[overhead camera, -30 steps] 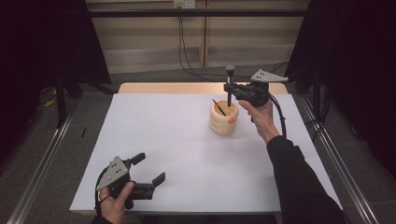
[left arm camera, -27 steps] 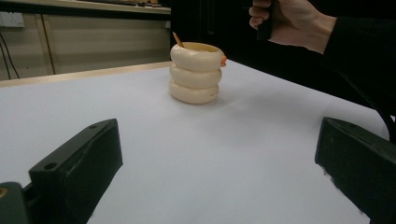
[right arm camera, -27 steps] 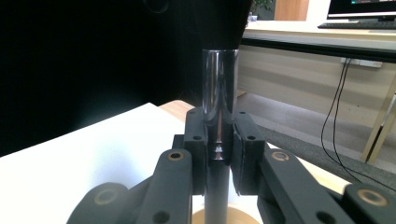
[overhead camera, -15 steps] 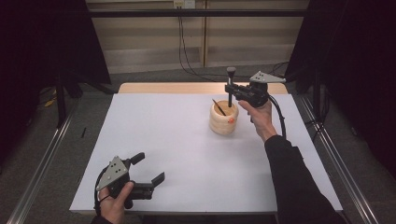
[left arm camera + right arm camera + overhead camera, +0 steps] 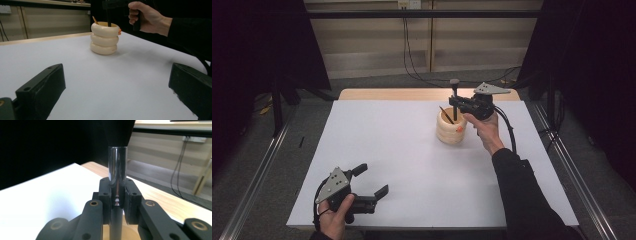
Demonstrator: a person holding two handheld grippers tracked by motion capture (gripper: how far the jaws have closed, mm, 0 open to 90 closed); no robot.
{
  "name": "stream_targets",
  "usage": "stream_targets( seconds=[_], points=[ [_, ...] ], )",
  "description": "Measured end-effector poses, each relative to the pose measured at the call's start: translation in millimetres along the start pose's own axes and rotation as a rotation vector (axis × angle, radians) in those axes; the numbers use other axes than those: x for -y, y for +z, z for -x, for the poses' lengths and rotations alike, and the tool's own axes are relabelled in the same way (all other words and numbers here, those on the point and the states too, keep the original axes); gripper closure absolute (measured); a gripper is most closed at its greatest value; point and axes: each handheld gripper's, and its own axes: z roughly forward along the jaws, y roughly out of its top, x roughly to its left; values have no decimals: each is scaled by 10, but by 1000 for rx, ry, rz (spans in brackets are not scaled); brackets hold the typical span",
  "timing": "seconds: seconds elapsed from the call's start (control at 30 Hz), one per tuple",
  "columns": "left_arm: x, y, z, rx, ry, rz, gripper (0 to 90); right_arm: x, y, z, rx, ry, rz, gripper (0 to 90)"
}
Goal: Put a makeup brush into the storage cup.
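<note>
Makeup brush (image 5: 454,100), held upright with bristles up, is pinched by the right gripper (image 5: 458,103) over a cream ringed holder (image 5: 451,129) at the table's (image 5: 412,165) far right, apparently for insertion. Left gripper (image 5: 371,182) rests near left, jaws spread, empty.

An upright makeup brush with a shiny silver metal ferrule (image 5: 117,167) and black bristles is clamped between the black pads of the right gripper (image 5: 117,200). Beneath it, the rim of a cream-coloured container (image 5: 130,232) is seen, with the white worktop (image 5: 45,195) behind.
</note>
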Motion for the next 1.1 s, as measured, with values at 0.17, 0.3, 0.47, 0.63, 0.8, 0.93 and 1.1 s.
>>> stream_targets(
  seconds=[0.17,0.3,0.47,0.63,0.8,0.93,1.1],
  points=[
    [-7,20,48,15,9,5,6,98,4,0,1,8,-5,791],
    [-7,10,21,12,12,7,6,157,-5,17,7,20,-12,791],
    [-4,-1,-7,2,10,5,6,211,-12,2,-2,16,-17,791],
    [3,1,-26,4,-8,15,5,277,-13,-19,-1,13,-28,791],
    [0,-9,-38,0,-4,13,4,318,-8,-18,2,25,-27,790],
    [3,-9,-42,8,-18,24,4,361,0,-30,-4,34,-31,790],
    [3,-6,-33,5,-9,19,4,377,-1,-19,-12,33,-31,789]
  ],
)
